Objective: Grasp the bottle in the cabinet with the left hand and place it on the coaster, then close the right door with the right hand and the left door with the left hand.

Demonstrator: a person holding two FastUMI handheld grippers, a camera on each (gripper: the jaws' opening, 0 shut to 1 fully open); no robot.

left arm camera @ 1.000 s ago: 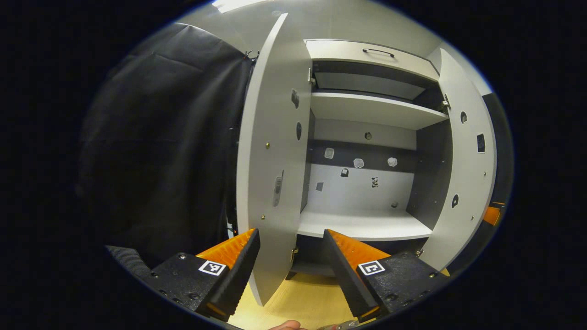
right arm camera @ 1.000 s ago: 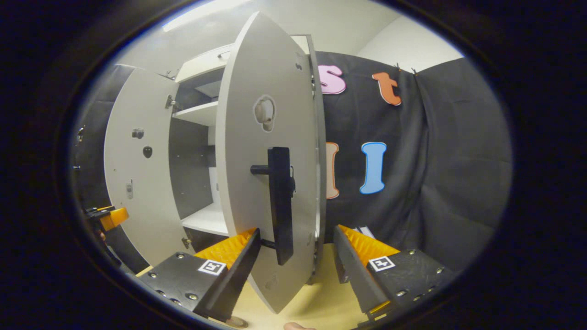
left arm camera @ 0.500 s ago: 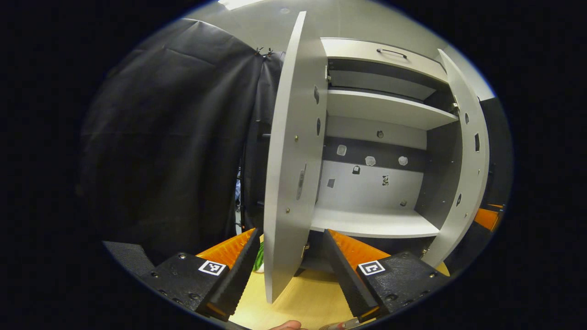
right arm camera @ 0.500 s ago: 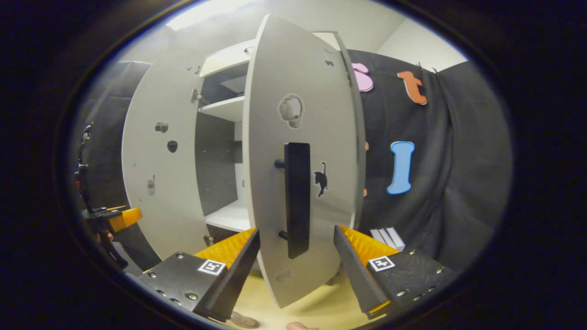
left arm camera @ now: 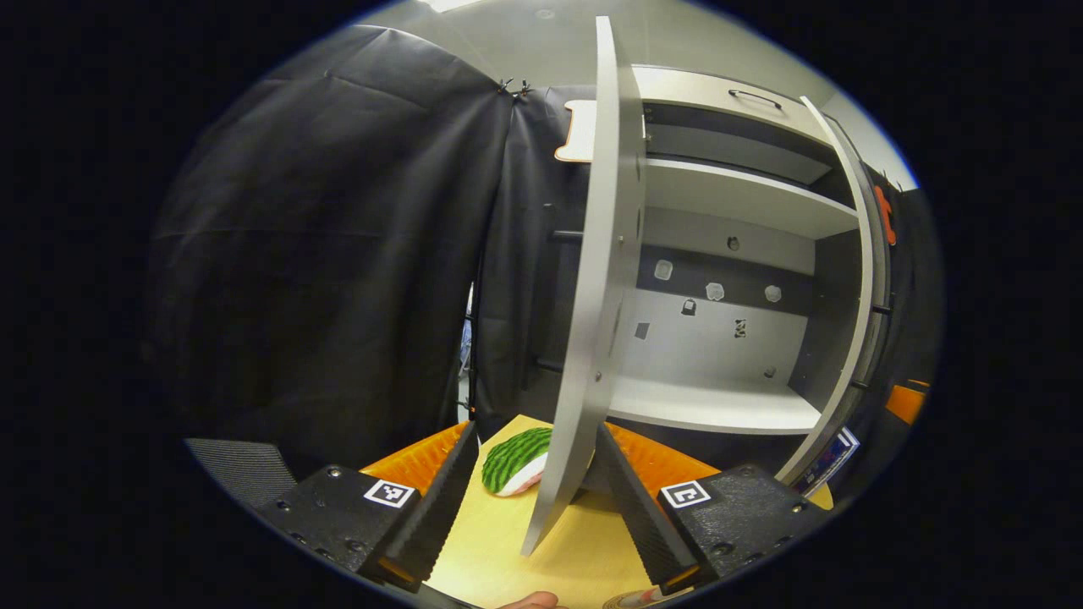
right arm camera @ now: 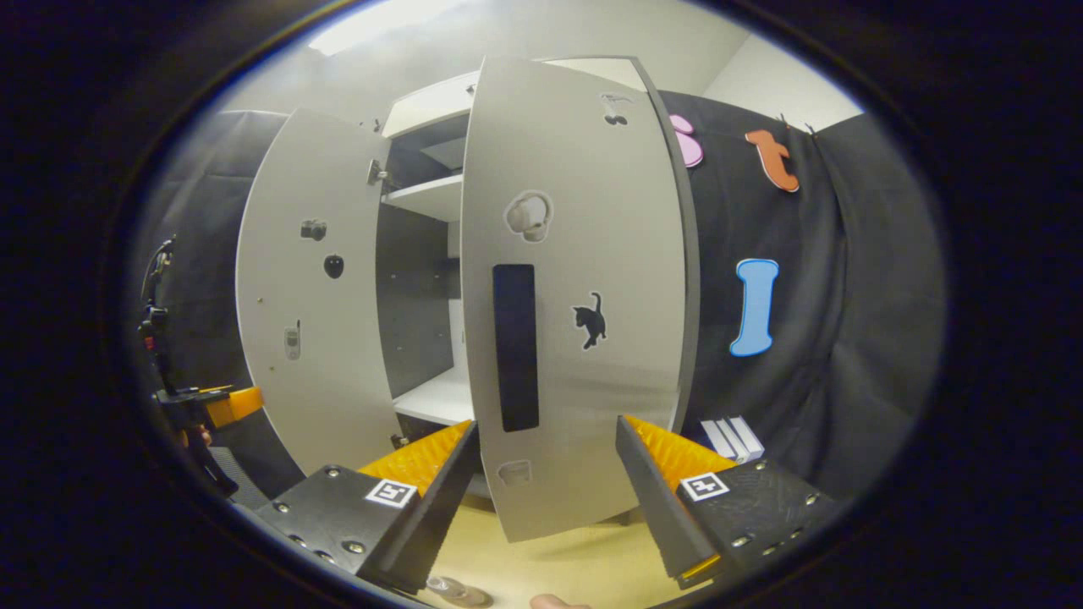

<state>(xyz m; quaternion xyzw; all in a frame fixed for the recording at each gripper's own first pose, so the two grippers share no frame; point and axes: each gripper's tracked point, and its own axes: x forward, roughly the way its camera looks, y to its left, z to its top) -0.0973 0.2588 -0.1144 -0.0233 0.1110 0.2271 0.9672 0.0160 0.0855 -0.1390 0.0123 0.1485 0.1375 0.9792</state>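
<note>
I see the cabinet [left arm camera: 719,254] ahead with both doors ajar and its 2 shelves bare. In the right gripper view the right door [right arm camera: 584,296] faces me almost flat, its black handle [right arm camera: 515,347] just beyond my right gripper [right arm camera: 546,474], whose fingers stand apart on nothing. The left door [left arm camera: 592,279] shows edge-on in the left gripper view, its lower corner between the spread fingers of my left gripper [left arm camera: 533,482]. Near that corner a watermelon-patterned coaster [left arm camera: 514,459] lies on the wooden table [left arm camera: 575,558]. I cannot make out the bottle for certain.
</note>
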